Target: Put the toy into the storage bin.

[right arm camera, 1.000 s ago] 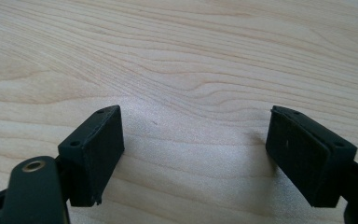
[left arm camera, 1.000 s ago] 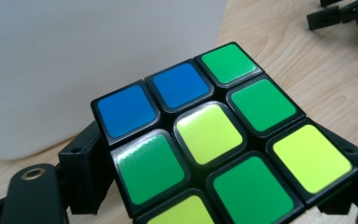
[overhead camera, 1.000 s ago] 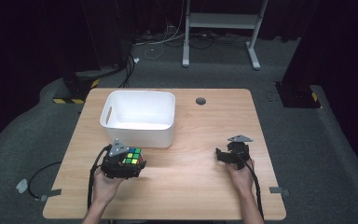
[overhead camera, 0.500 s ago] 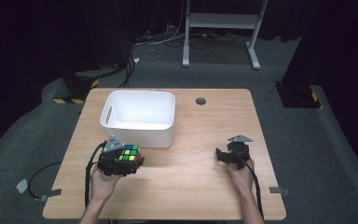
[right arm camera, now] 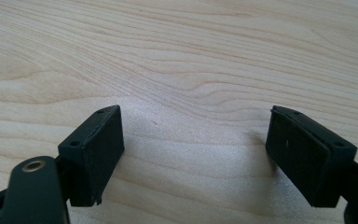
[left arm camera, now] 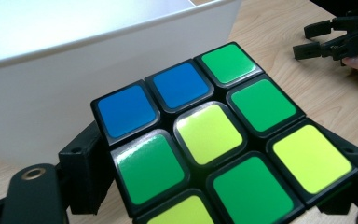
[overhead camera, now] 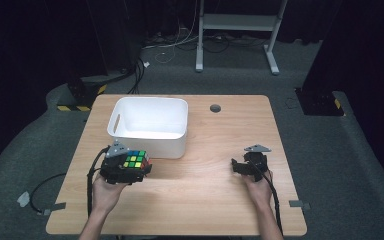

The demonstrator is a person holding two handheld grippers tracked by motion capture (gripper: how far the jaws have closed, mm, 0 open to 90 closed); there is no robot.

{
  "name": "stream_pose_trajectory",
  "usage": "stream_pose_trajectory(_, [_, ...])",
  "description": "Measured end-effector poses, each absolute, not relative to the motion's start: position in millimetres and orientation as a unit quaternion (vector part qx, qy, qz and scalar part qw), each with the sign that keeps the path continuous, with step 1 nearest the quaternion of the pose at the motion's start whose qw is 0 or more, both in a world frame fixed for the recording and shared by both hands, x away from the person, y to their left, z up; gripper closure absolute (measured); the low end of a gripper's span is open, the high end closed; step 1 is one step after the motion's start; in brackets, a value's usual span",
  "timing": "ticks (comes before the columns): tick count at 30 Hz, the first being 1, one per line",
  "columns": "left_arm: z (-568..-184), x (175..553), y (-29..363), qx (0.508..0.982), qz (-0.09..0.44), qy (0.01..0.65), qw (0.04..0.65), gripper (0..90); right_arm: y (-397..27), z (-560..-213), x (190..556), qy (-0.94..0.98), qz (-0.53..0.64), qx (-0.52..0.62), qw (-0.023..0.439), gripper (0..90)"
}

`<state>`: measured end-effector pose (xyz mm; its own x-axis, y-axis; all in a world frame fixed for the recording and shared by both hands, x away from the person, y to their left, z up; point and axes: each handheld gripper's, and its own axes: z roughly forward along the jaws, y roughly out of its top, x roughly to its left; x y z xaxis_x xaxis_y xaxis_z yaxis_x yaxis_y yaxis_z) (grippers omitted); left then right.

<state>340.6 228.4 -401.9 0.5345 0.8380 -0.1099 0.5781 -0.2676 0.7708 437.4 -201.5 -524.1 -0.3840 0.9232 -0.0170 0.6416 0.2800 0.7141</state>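
cube (overhead camera: 134, 161) shifted slightly nearer bin (overhead camera: 150, 145); left hand-held gripper (overhead camera: 126, 169) clamped on cube; right hand-held gripper (overhead camera: 245, 166) spread wide, empty.

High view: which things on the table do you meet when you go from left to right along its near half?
Left gripper → puzzle cube held in its jaws → bare wooden table → right gripper, jaws open and holding nothing.
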Motion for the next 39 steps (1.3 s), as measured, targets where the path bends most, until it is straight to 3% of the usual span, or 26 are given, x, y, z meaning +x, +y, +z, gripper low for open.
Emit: stream_pose_trajectory(39, [-366,358,241,0.78,0.15,0.441,0.419,17.3,-201,-524,437,0.769,0.318,0.508,0.221,19.2])
